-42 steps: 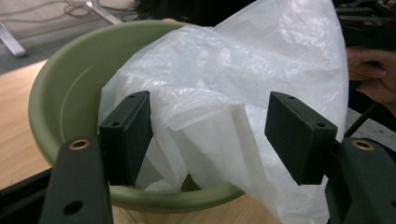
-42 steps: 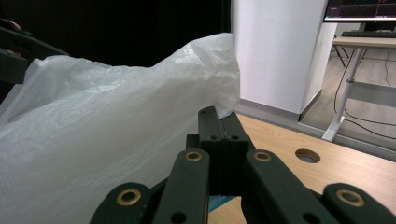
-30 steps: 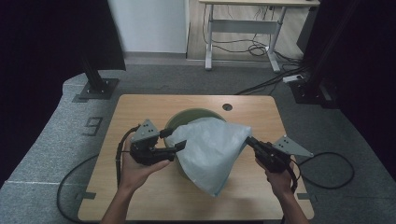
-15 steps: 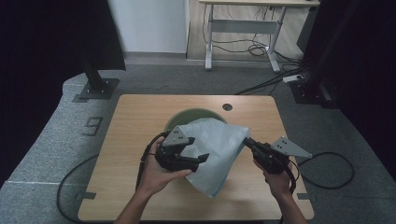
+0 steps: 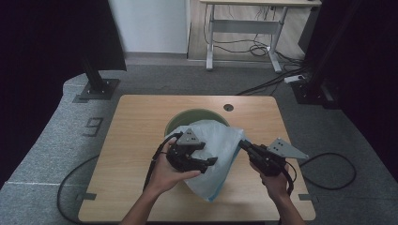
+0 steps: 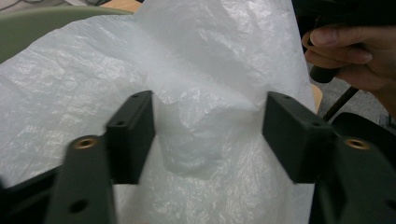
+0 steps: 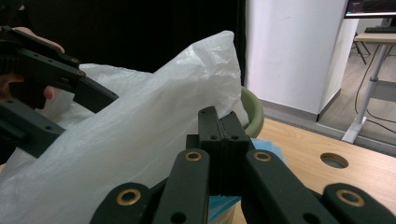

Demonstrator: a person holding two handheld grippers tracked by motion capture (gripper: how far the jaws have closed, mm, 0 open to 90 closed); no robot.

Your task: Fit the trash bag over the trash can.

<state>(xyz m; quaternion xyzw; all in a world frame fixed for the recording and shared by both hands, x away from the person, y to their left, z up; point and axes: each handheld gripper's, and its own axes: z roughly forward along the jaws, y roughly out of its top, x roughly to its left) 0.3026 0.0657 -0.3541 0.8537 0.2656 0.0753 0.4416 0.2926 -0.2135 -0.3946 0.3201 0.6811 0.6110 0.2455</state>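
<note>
The wooden desk (image 5: 141, 140) carries a green bin (image 5: 187, 117), and a white plastic bag (image 5: 220, 154) lies draped over the bin's near rim and spills toward the person's side of the desk. The bag is thin, crinkled film with a blue edge low down, so the likeliest trouble is tearing: the two claws pull on it from opposite sides, and a hard tug could split the film or strip it out of the right-hand grip. A second risk, as I judge it, is that the left claw closes on several layers at once and pins the bag's mouth shut instead of opening it. The light bin could also tip or slide if the bag drags on its rim.

The right claw (image 7: 223, 135) is clamped tight, its pads pressed together on the bag's edge at the bin's right side. The left claw (image 6: 208, 135) stands partly open with a bunched fold of bag between its jaws; they have just been closing, yet the pads stand clear of the film on both sides and do not pinch it.
</note>
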